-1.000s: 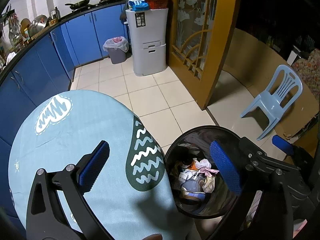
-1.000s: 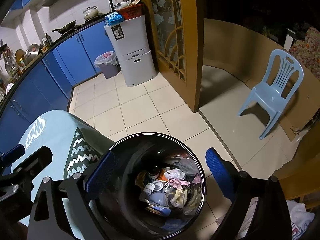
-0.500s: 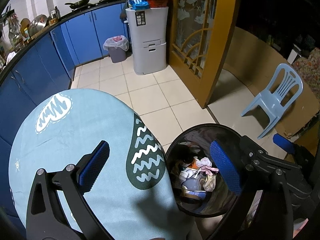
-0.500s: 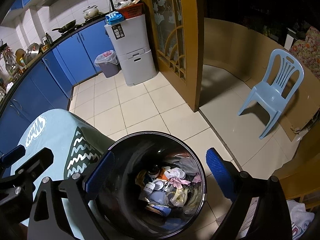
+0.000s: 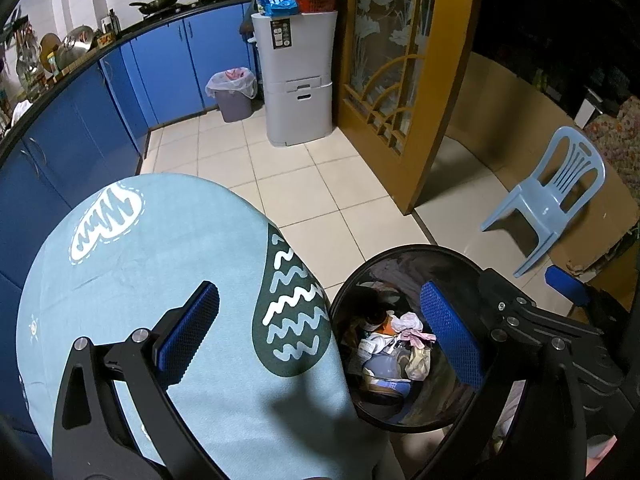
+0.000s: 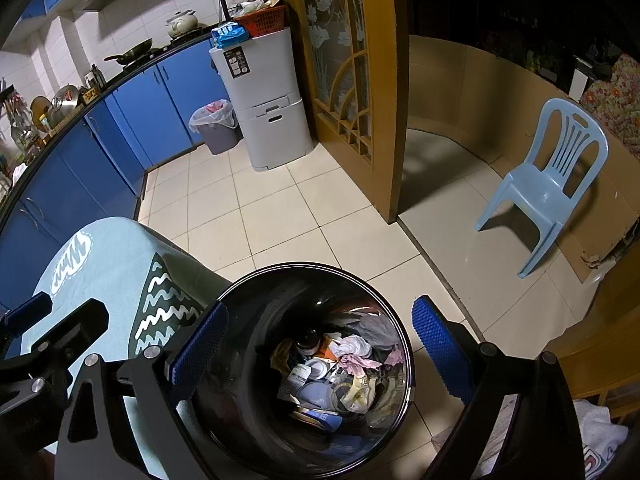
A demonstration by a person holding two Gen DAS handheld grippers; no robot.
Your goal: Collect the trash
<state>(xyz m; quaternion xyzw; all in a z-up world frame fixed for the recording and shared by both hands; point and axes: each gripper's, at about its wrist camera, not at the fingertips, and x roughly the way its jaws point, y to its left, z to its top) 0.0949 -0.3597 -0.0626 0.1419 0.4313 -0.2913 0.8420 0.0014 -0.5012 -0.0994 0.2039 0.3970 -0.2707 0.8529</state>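
Trash (image 6: pixel 336 372) heaped in black bin (image 6: pixel 248 320), beside blue-clothed table (image 5: pixel 160 260); both grippers' jaws released, empty

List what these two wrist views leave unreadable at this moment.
- Bottom of the black trash bin: right wrist view, buried under the trash.
- Bin's near rim: left wrist view, behind the left gripper finger.
- Label on the grey cabinet: both views, too small.
- Room behind the blue chair: too dark.
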